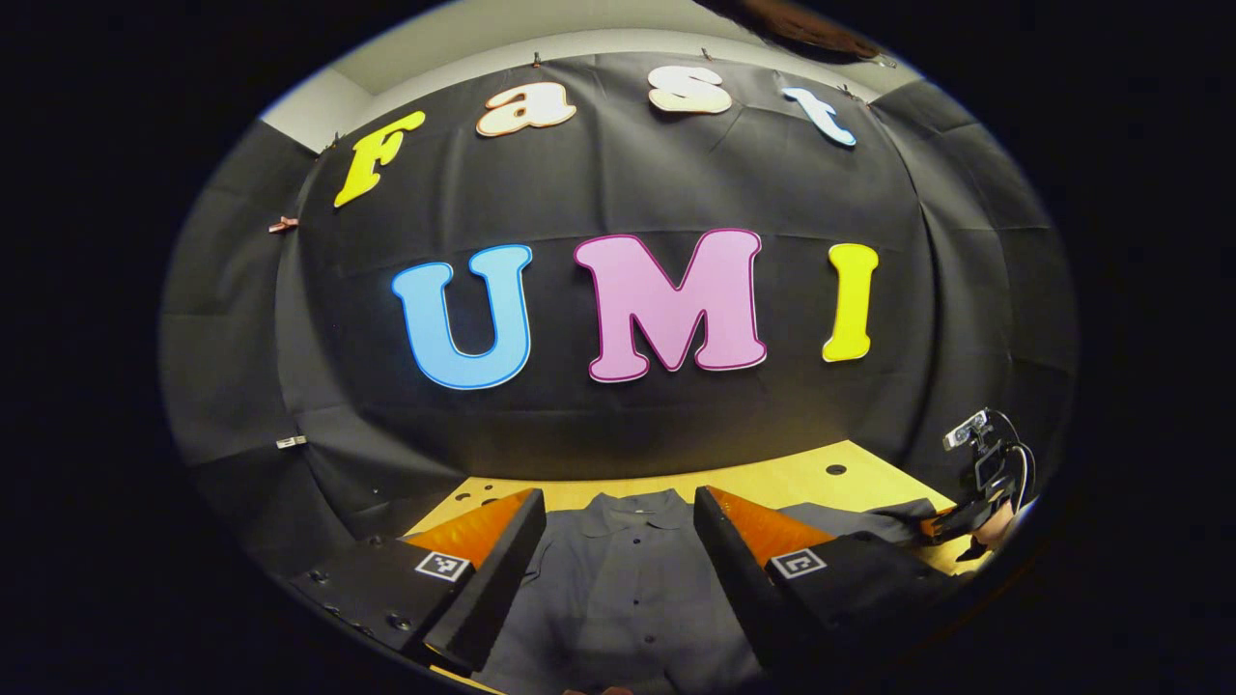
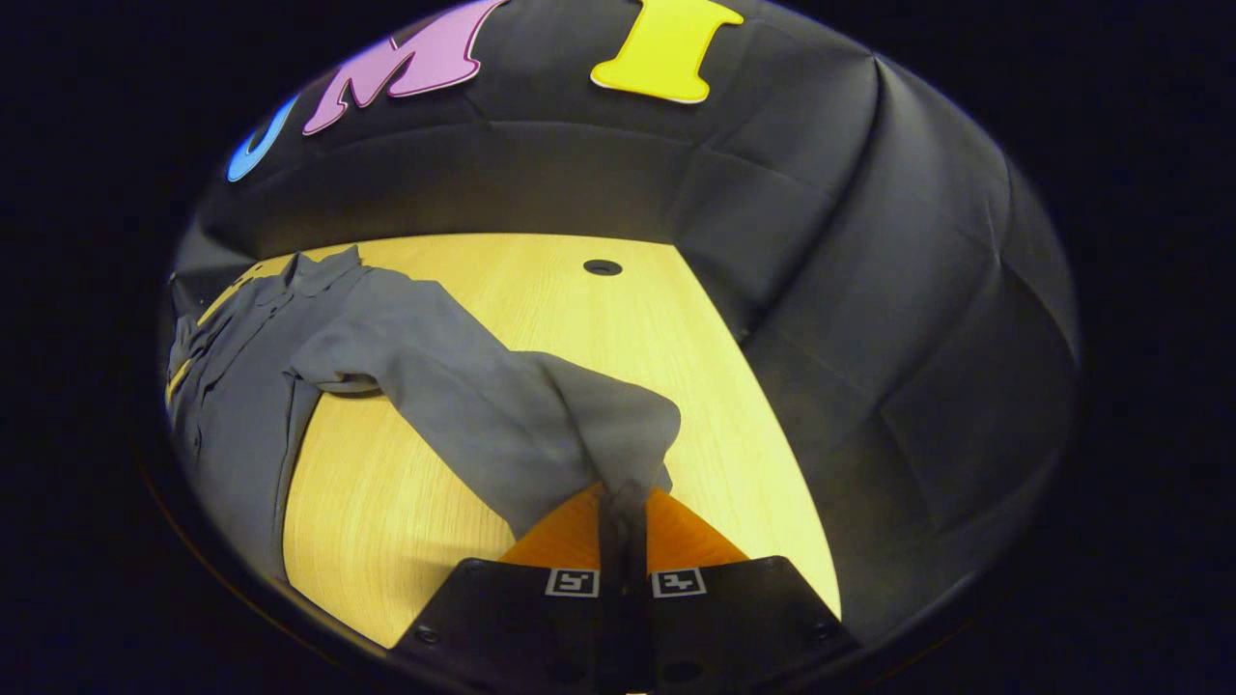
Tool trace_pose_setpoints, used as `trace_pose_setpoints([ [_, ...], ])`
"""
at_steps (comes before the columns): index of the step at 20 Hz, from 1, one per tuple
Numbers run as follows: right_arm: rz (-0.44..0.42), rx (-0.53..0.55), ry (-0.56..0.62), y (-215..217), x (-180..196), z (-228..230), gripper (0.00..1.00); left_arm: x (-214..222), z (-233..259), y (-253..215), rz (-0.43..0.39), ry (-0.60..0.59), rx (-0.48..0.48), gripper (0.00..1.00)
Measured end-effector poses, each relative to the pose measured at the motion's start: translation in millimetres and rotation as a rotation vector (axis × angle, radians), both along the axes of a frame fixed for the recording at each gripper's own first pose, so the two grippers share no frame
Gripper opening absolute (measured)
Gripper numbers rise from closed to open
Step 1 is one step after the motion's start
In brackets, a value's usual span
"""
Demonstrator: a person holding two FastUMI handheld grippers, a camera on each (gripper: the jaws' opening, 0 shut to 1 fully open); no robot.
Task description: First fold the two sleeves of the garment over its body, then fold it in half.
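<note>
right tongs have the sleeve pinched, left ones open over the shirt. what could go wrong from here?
1. The right tongs pinch only the end of the sleeve. The hold looks thin, so the cloth may slip out mid-fold.
2. The sleeve is lifted and bunched above the wooden table. Laid over like that, it could land creased or twisted on the grey shirt.
3. The left tongs hang open over the shirt front, pinning nothing, so a pull on the sleeve could drag the whole shirt.

A recording booth, not a home. Black cloth (image 1: 618,193) hangs pinned as its walls. They enclose 1 pale wooden table (image 2: 599,328) with cable holes.
</note>
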State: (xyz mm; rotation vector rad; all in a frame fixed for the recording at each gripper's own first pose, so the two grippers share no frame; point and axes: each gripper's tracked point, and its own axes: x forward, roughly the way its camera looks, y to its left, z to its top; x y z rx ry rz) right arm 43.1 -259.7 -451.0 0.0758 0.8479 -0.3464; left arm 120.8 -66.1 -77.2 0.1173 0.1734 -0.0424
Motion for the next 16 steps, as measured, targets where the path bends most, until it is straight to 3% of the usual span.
trace_pose_setpoints([
  [8, -0.114, -0.106, -0.002, 10, -56, 65, 0.05, 2, 8, 44, -0.075, -0.013, -0.024, 0.97],
  [16, -0.11, -0.123, -0.063, 80, -46, 126, 0.05, 15, 14, 96, -0.123, -0.045, -0.05, 0.97],
])
